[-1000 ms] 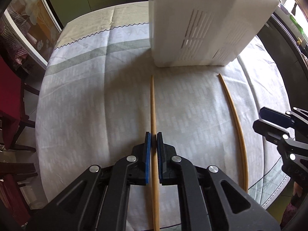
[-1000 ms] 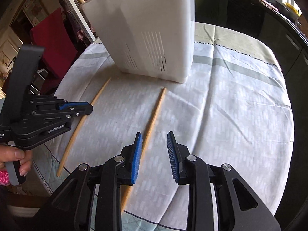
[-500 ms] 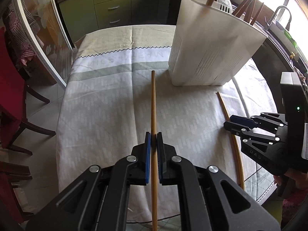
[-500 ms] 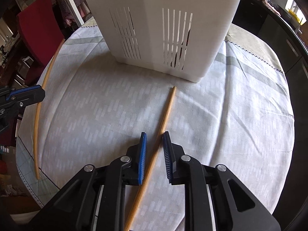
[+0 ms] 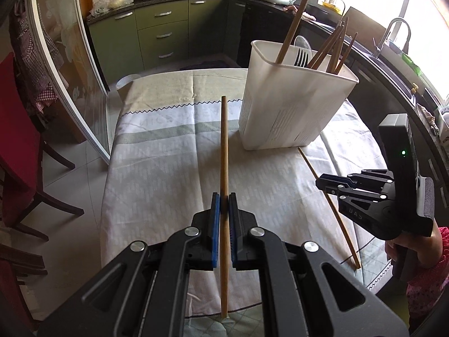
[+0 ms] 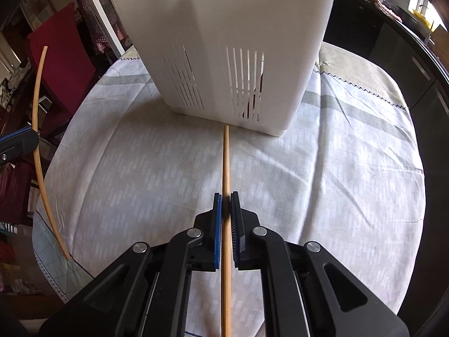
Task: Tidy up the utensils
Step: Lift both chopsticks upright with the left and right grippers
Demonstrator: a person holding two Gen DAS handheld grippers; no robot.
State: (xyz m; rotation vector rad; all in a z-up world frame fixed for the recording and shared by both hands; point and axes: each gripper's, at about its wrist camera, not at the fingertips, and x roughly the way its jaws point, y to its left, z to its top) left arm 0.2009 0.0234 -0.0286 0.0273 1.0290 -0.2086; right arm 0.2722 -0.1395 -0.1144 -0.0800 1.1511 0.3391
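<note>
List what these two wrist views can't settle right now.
- Left wrist view: lower ends of the utensils, hidden inside the white holder.
- Left wrist view: whether the right tongs pinch the right chopstick; seen side-on.
- Right wrist view: holder's rim and contents, cut off by top edge.

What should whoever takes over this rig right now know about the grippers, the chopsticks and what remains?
Left gripper: shut on one chopstick, lifted off the tablecloth.
Right gripper: shut on the second chopstick, which lies on the cloth, tip near the white utensil holder.
Done: several chopsticks and a fork stand in the holder.
Left: drop both chopsticks into the holder.
</note>
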